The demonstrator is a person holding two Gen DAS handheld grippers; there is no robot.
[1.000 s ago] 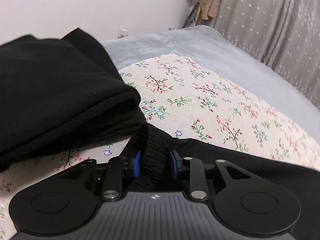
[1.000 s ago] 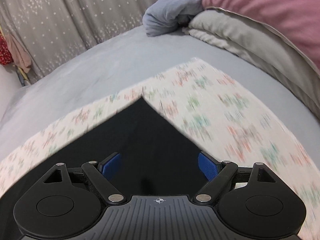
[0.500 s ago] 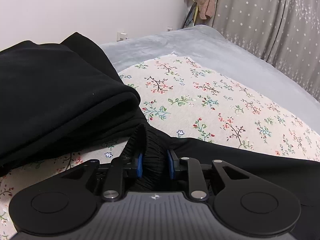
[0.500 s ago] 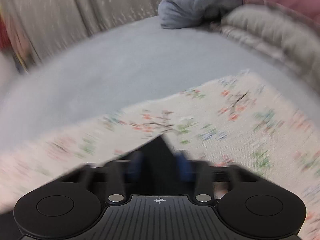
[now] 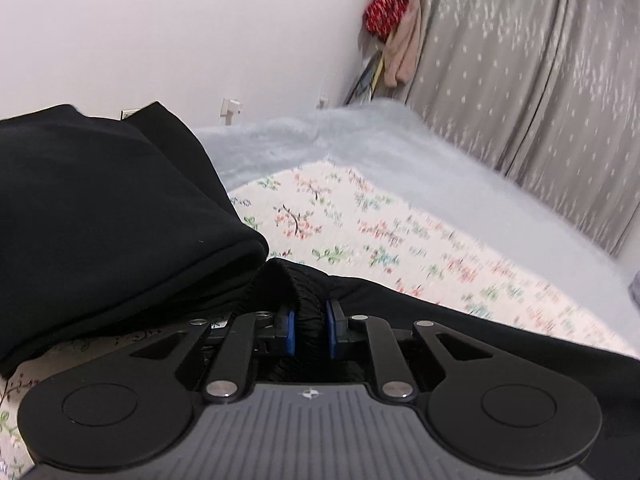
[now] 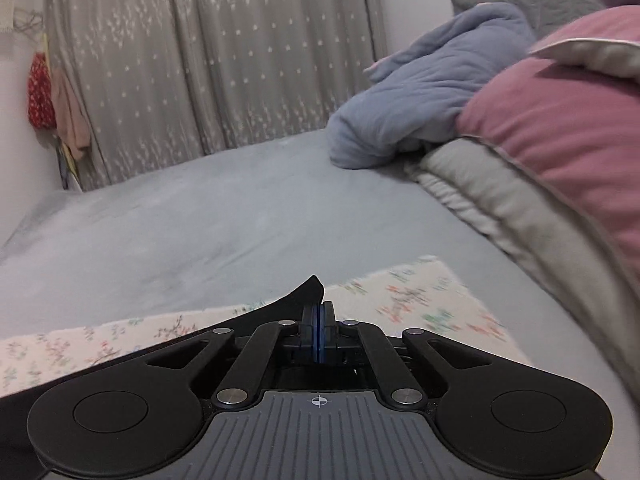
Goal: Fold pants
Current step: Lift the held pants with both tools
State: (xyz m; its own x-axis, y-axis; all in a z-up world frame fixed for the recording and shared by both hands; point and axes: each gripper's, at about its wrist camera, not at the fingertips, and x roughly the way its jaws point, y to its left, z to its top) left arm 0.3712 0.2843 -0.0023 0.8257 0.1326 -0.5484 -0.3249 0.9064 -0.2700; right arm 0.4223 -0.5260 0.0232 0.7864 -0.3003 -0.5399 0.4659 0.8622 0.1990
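Pants (image 5: 460,320), black, lie across a floral cloth (image 5: 380,220) on a grey-blue bed (image 6: 200,220), their gathered elastic waistband (image 5: 308,300) bunched up between the blue pads of the left gripper (image 5: 310,330) — its jaws are closing on it, the pads pressing from both sides. The right gripper (image 6: 319,334) is pinched fully together on a thin corner of the same black fabric, whose pointed tip sticks up just past the fingertips. No writing or brand can be read anywhere; each gripper body carries only a small crosshair mark. One stack of folded black clothing (image 5: 100,220) sits just left of the left gripper, near the waistband. Counted: two grippers, one pair of pants, one pink pillow (image 6: 560,140), one crumpled blue blanket (image 6: 420,100) — and grey curtains (image 6: 200,60) with a pale pattern behind
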